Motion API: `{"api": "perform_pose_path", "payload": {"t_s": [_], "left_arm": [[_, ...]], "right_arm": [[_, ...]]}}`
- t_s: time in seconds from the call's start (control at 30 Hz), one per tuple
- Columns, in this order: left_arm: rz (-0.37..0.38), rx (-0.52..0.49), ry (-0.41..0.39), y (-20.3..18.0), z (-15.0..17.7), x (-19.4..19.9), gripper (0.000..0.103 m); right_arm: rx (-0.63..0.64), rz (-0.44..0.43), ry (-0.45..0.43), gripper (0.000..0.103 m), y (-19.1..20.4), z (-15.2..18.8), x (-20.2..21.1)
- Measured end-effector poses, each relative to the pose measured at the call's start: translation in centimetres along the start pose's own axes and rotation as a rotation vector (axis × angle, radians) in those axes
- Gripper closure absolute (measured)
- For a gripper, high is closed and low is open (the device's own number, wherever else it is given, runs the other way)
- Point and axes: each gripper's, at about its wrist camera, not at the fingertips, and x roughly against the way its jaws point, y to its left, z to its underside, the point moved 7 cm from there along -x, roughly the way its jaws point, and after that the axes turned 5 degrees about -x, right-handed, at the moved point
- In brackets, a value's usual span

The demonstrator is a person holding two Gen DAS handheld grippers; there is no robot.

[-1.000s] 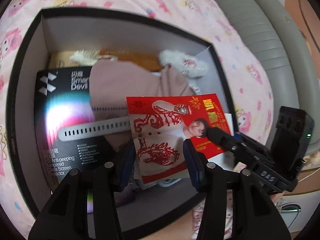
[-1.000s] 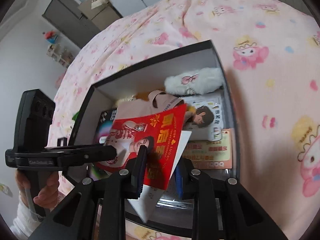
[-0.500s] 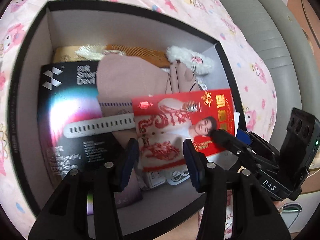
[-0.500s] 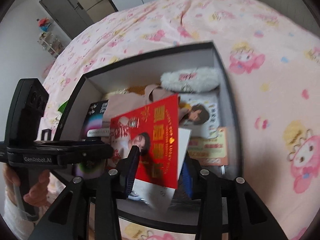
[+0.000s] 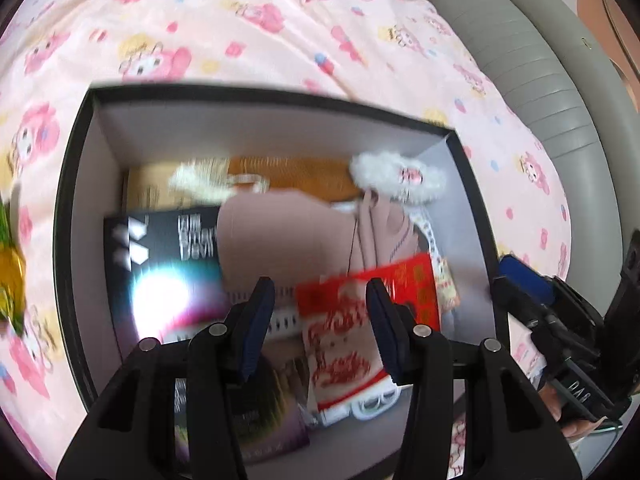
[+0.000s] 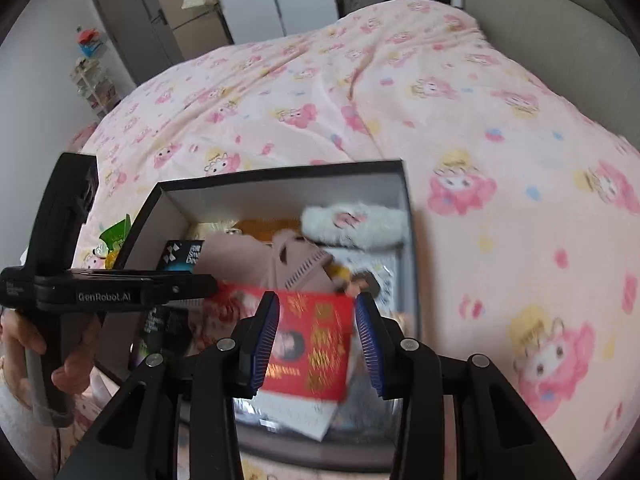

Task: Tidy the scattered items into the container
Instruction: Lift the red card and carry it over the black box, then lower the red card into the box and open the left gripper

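A black box with grey walls (image 5: 64, 240) (image 6: 280, 172) stands on the pink bed. A red printed packet (image 5: 344, 344) (image 6: 316, 340) lies flat inside it near the front, over a white card. My right gripper (image 6: 317, 300) hovers open above the packet, and neither pad touches it. My left gripper (image 5: 319, 292) is open over the box with nothing between its fingers. Each gripper also shows in the other's view: the right gripper (image 5: 520, 288) at the right edge and the left gripper (image 6: 192, 280) at the left, held by a hand.
The box also holds a pink pouch (image 5: 280, 240), a black screen-protector pack (image 5: 160, 272), a white fluffy item (image 5: 396, 180) and a comb-like orange piece. A green and yellow item (image 6: 114, 236) lies on the bedcover left of the box. A grey headboard (image 5: 540, 80) runs at the right.
My right gripper opened and let go of the red packet, which now lies in the box. Both grippers drew up and back from the box.
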Motion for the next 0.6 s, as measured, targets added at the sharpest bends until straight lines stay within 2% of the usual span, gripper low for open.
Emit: {"api": "perform_pose_path", "payload": {"t_s": [0.07,0.13,0.23,0.3,0.4,0.5,0.6], "left_arm": [[0.008,0.010,-0.003,0.1,-0.8,-0.4,0.057],[-0.001,0.015,0.008,0.2,-1.4,-1.5,0.074],[-0.052,0.011,0.042,0.6,-1.3,-2.9,0.081],[-0.068,-0.004,0.056,0.6,-0.9,-3.1,0.083],[-0.018,-0.004,0.074,-0.1,-0.7,-2.8,0.083],[0.003,-0.020,0.099,-0.7,0.2,-2.7,0.083],[0.041,0.011,0.120,-0.6,1.0,-2.3,0.083]], "right_arm": [[0.026,-0.008,0.047,0.068,1.0,-0.6,-2.3],[0.023,0.045,0.092,0.068,1.0,-0.8,-4.9],[-0.008,0.032,0.142,0.068,0.9,-0.4,-6.7],[-0.024,0.018,0.173,0.068,0.7,0.1,-7.6],[-0.031,0.022,0.212,0.068,0.3,1.1,-8.3],[-0.042,0.003,0.220,0.068,0.0,2.1,-7.5],[-0.041,-0.063,0.237,0.068,0.2,3.6,-5.8]]}}
